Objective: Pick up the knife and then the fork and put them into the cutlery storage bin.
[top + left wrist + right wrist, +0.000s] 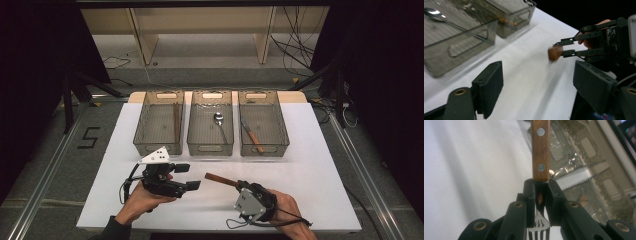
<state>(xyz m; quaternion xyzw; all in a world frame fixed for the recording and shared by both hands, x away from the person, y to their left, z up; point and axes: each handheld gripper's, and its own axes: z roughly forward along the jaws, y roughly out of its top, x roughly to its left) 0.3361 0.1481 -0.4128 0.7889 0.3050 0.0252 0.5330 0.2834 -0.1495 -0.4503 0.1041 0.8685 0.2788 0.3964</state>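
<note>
Wooden-handled fork (pixel 220 179) clamped in right jaws | left jaws wide, empty | three bins (pixel 210 144) beyond, path clear

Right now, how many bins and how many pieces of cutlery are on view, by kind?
Bins: 3, left, middle, right
Spoons: 1, spoon in the middle bin
Knives: 1, wooden-handled knife in the right bin
Forks: 1, wooden-handled fork clamped in the right gripper
Total: 6

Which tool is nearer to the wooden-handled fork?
Right. The right tool is shut on the wooden-handled fork near the base of the handle, the tines pointing back toward the hand. The left tool stands open, apart from the fork's handle end.
</note>
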